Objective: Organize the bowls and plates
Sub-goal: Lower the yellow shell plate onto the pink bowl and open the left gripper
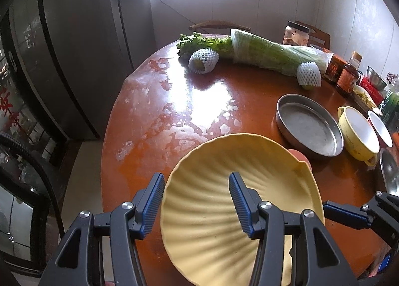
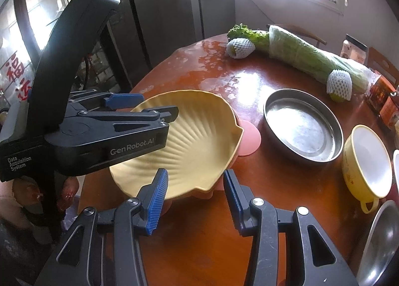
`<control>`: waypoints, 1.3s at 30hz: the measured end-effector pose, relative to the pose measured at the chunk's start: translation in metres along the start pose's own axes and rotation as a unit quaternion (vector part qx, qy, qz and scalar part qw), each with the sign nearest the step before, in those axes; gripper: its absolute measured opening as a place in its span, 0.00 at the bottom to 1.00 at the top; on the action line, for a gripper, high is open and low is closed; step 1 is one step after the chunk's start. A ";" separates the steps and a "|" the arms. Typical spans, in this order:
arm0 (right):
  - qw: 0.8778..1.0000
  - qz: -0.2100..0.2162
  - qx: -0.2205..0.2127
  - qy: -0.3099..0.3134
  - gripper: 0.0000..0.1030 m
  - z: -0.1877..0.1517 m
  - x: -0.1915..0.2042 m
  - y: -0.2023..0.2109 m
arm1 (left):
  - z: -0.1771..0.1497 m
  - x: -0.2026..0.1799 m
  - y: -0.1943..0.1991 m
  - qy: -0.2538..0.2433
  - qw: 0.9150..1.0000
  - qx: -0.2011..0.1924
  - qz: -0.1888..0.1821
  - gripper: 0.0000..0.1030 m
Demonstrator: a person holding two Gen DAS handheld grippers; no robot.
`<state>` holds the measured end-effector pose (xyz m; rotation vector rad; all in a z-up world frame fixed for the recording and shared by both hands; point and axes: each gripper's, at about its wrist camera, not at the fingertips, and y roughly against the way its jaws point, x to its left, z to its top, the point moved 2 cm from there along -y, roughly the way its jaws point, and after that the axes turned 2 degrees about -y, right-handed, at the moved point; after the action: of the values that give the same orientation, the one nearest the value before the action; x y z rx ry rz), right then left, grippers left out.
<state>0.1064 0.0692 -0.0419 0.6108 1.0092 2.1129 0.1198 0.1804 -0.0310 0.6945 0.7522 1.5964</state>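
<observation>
The yellow shell-shaped bowl (image 2: 199, 141), ribbed with fanning grooves and matte, sits tilted at the near edge of the round desk (image 2: 261, 211), resting on a pink plate (image 2: 250, 140) that peeks out at its 3 o'clock side. The desk is glossy reddish-brown wood, its finish worn to pale patches toward 11 o'clock, with window glare across the middle. Behind it stand a dark steel fridge and a bright window; a glass cabinet with red paper characters is at 9 o'clock.

The left tool (image 1: 197, 203) straddles the bowl's rim from 9 o'clock: one blue ridged finger (image 1: 240, 201) lies inside the bowl, the other outside the wall. Its jaws stand apart with the rim between them; whether the pads press the wall I cannot tell. A person's hand (image 2: 37, 198) holds its handle. The right tool (image 2: 194, 201) hovers at the bowl's 6 o'clock, released, its jaws parted with nothing between them, just short of the rim.

At 2 o'clock from the bowl lies a round shallow steel pan (image 2: 303, 127), dull grey inside. Beyond it, at 3 o'clock, a yellow handled bowl (image 2: 366, 165) with a white interior, and a steel bowl (image 2: 381, 243) at the frame edge. Across the far side lie bagged leafy greens (image 2: 299, 54) and two fruits in white foam netting (image 2: 240, 47), with sauce bottles (image 1: 346, 76) and a jar at 1 o'clock
</observation>
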 end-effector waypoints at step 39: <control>0.998 -0.032 -0.043 -0.046 0.47 -0.002 -0.058 0.041 | 0.029 -0.064 0.027 -0.039 0.998 -0.028 -0.052 0.57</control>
<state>0.1264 0.0057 -0.0166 0.6198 0.8710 2.0421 0.1348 0.1167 0.0063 0.6626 0.6744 1.4823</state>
